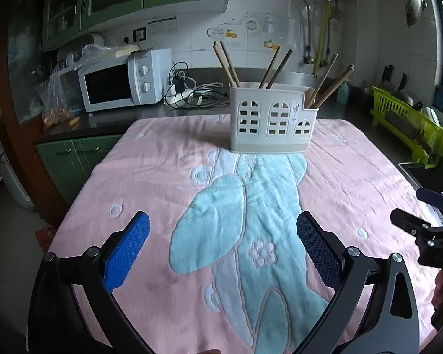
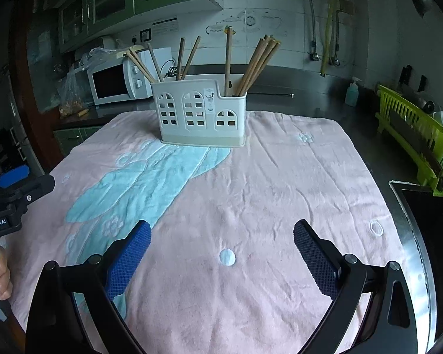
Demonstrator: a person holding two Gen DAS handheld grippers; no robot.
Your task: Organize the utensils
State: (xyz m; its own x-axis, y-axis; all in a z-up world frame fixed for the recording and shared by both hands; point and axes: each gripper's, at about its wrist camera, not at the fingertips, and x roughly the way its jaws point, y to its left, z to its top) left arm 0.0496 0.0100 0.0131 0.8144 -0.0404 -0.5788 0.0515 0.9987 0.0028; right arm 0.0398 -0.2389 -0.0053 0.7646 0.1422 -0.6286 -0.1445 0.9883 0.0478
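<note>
A white plastic utensil holder (image 1: 271,121) with arched window cut-outs stands at the far side of a pink and blue towel (image 1: 150,177). Several wooden chopsticks (image 1: 230,65) stand in its compartments. It also shows in the right wrist view (image 2: 199,113) with its chopsticks (image 2: 257,62). My left gripper (image 1: 223,225) is open and empty, low over the near part of the towel. My right gripper (image 2: 221,233) is open and empty, to the right of the left one, over the towel (image 2: 280,183).
A white microwave (image 1: 118,82) and tangled cables (image 1: 192,94) sit on the dark counter behind. A green dish rack (image 1: 410,121) stands at the right, also in the right wrist view (image 2: 419,135). A soap bottle (image 2: 351,91) stands behind the towel. Green cabinets (image 1: 68,159) are at the left.
</note>
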